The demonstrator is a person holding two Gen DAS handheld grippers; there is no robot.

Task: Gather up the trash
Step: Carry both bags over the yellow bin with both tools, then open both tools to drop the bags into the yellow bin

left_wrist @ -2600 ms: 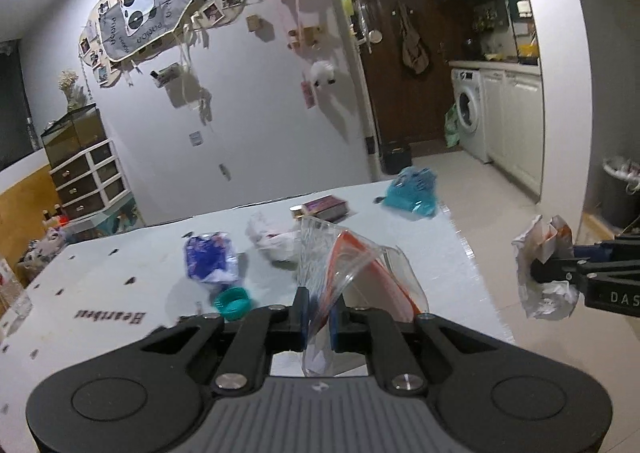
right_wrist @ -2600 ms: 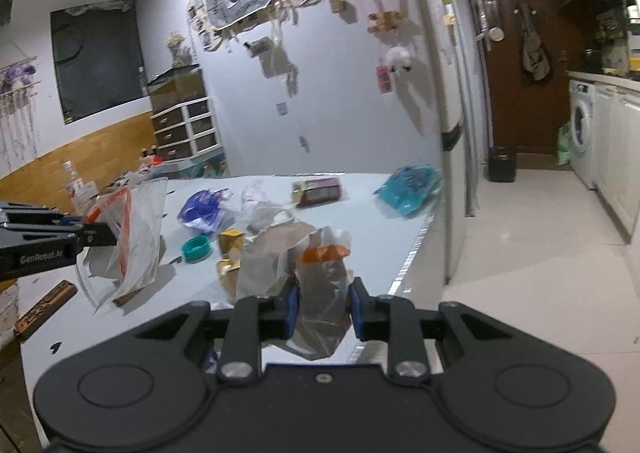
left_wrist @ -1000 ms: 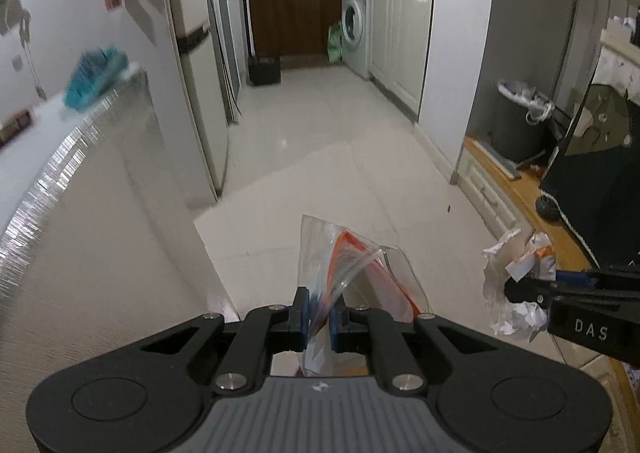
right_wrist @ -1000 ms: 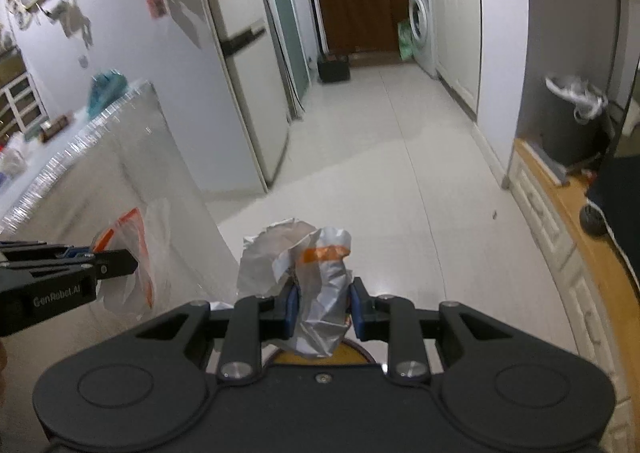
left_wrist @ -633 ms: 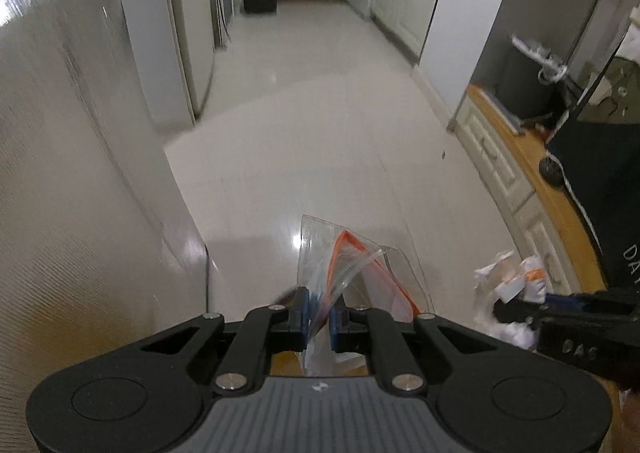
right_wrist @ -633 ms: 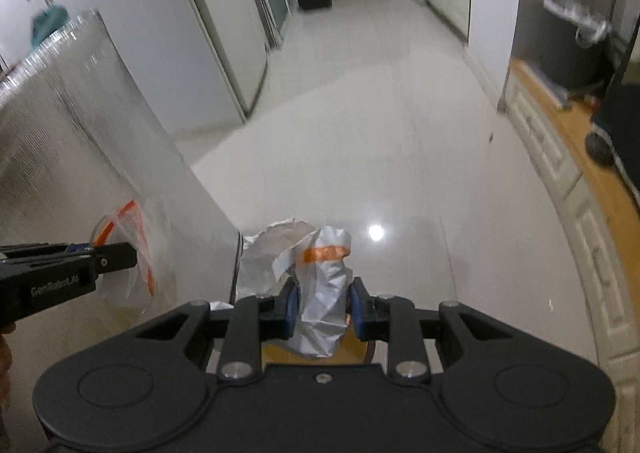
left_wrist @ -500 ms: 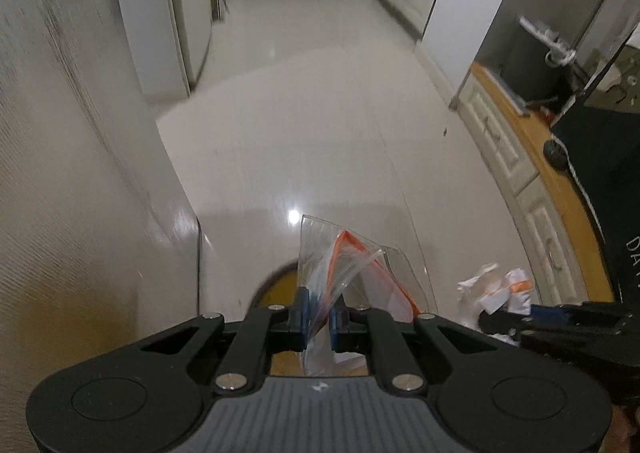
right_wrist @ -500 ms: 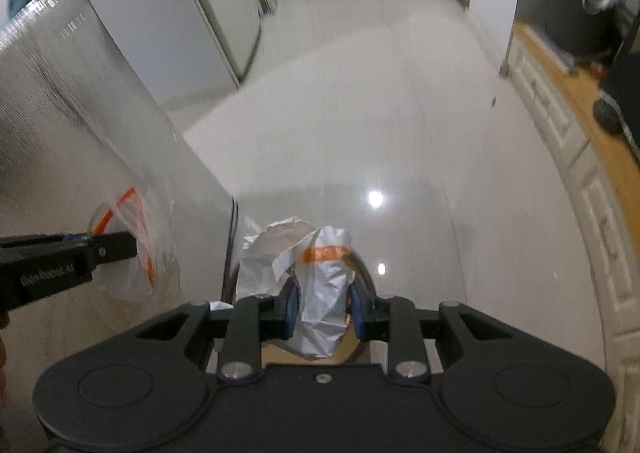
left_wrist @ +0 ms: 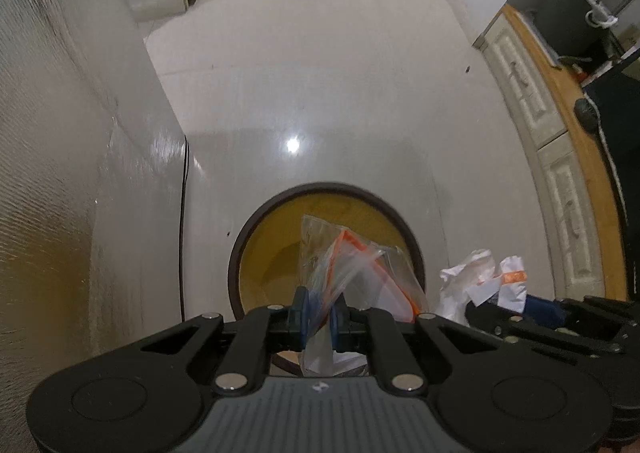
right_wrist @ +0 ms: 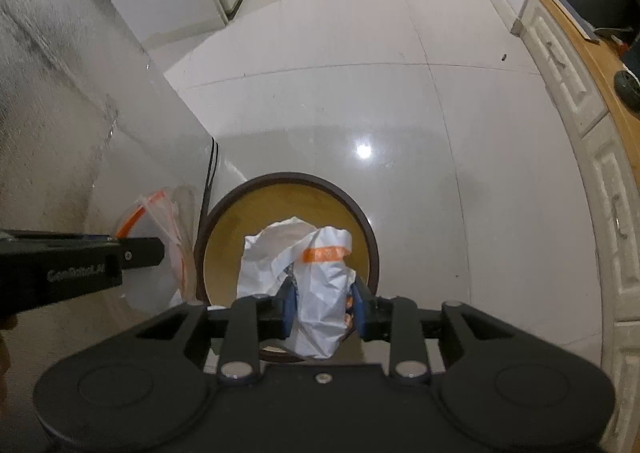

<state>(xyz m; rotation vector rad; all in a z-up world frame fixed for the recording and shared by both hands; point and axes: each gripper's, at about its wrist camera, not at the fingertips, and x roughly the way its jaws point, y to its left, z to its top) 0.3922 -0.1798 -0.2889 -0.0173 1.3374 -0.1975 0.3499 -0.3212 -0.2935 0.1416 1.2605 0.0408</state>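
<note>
Both my grippers have dropped from table height to just above the round dark-rimmed bin with the yellow lining [right_wrist: 362, 231] on the pale tiled floor [left_wrist: 340, 73]. Left gripper [left_wrist: 318, 313] pinches the clear orange-trimmed zip bag [left_wrist: 360, 265]; right gripper [right_wrist: 322, 299], jaws beginning to part, holds the crumpled white wrapper [right_wrist: 316, 273]. Drop is imminent (wrapper at three o'clock of the bag). The table's silvery side [left_wrist: 80, 173] crowds nine o'clock.

Glossy white tile floor [left_wrist: 320, 85] w/ lamp glare, white cabinets [right_wrist: 592, 125] on right.
</note>
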